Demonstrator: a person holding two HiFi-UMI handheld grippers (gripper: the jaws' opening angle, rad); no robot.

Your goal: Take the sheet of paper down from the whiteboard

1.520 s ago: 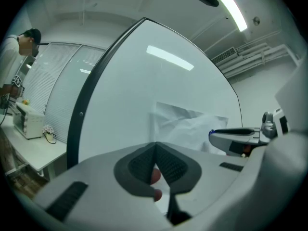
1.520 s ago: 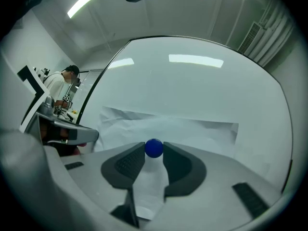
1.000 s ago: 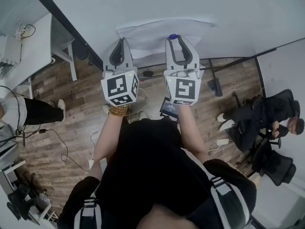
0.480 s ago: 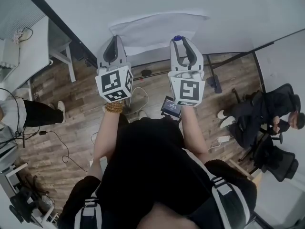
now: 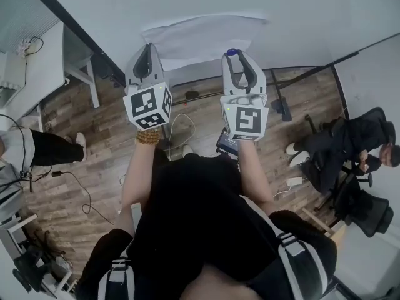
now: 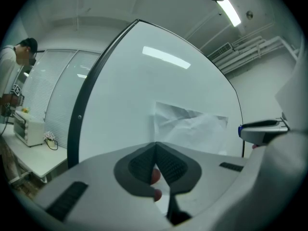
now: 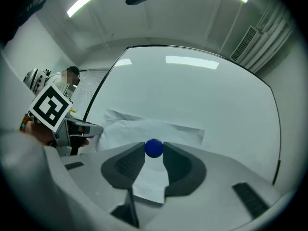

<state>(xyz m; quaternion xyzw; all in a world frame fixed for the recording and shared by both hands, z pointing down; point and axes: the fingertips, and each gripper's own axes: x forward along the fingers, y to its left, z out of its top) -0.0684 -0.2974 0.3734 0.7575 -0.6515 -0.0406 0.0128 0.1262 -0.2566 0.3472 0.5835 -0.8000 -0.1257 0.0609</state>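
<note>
Plainly the sheet of paper (image 7: pixel 139 128) is not down yet: it lies creased against the whiteboard (image 7: pixel 207 95), its lower part hanging in line with the jaws of the right gripper (image 7: pixel 154 154). That gripper's claw is pinching a round blue magnet (image 7: pixel 154 147) at its very tips, one pad on either side of the ball. The left gripper (image 6: pixel 155 147) has its claw pressed together at the tips and holds none of the paper. It sits just beside the sheet's left edge, and small reddish spots in the gap behind its tips are too unclear to name. No view settles whether the magnet is touching the board or already clear of it. The main risk, as I judge it, is the sheet dropping. No other magnet shows on it, so once the blue one comes away nothing may hold the paper, and with the left claw closed and off to the side it could slide down the board to the wooden floor (image 5: pixel 94 142). A second risk is the ball itself: it is gripped only at the tips, so it could squirt out sideways. If some unseen fixing holds a corner, a quick tug could tear the creased sheet.
</note>
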